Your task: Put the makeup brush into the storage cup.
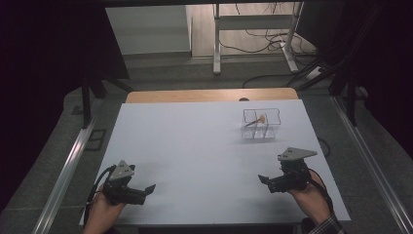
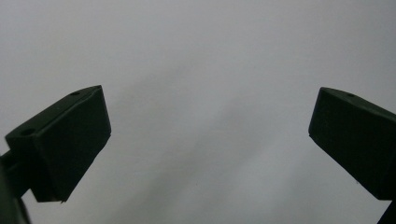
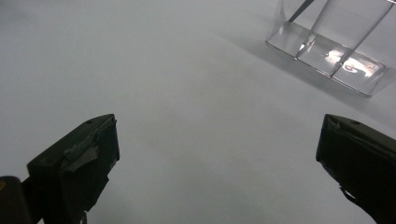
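White table (image 1: 204, 161), high view. Left gripper (image 1: 148, 189) is held in a hand (image 1: 102, 212) at the near left corner, low over the table top, jaws pointed toward the middle of the table. In the left gripper view the jaws are seen spread wide apart, with bare white surface between them; nothing is gripped.

Middle of the table: plain white sheet, a wooden edge (image 1: 209, 95) seen along its far side.

Right of centre, toward the far side: a clear plastic container (image 1: 262, 124) with dividers is stood on the table. A small wooden-looking item (image 1: 259, 118) is leaned inside it; what it is cannot be told. In the right gripper view the container (image 3: 327, 51) is seen at upper right, its compartments divided by clear walls.

Near right corner: right gripper (image 1: 264, 180) is held in a hand (image 1: 311, 200), a plaid cuff (image 1: 327, 226) seen at the wrist. Its jaws are spread wide, nothing between them but table. The container lies well apart from it, farther back.
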Motion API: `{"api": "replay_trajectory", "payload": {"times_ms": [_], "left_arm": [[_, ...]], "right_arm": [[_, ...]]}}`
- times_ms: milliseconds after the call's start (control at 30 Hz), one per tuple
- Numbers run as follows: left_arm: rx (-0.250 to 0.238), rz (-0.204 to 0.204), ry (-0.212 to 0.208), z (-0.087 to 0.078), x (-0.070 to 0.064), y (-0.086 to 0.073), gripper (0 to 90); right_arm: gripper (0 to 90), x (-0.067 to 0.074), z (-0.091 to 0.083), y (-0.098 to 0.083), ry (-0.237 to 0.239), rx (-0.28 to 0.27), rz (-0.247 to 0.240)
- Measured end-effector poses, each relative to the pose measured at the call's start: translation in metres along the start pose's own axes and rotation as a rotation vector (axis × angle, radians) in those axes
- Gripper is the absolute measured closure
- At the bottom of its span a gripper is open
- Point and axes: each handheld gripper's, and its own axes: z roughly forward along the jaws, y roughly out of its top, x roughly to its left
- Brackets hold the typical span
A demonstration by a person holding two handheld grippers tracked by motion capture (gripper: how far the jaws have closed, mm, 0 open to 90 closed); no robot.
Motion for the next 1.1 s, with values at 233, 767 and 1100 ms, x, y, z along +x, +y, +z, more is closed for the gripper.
{"api": "replay_trajectory", "payload": {"times_ms": [233, 767, 1100], "left_arm": [[-0.003, -0.003, 0.000, 0.000, 0.000, 0.000, 0.0], [0.003, -0.002, 0.000, 0.001, 0.000, 0.000, 0.0], [0.011, 0.002, 0.000, 0.001, 0.000, 0.000, 0.0]], "right_arm": [[0.0, 0.001, -0.005, -0.006, -0.007, 0.005, 0.007], [0.0, 0.001, -0.016, -0.019, -0.035, 0.029, 0.018], [0.0, 0.001, -0.021, -0.028, -0.032, 0.045, 0.037]]}}
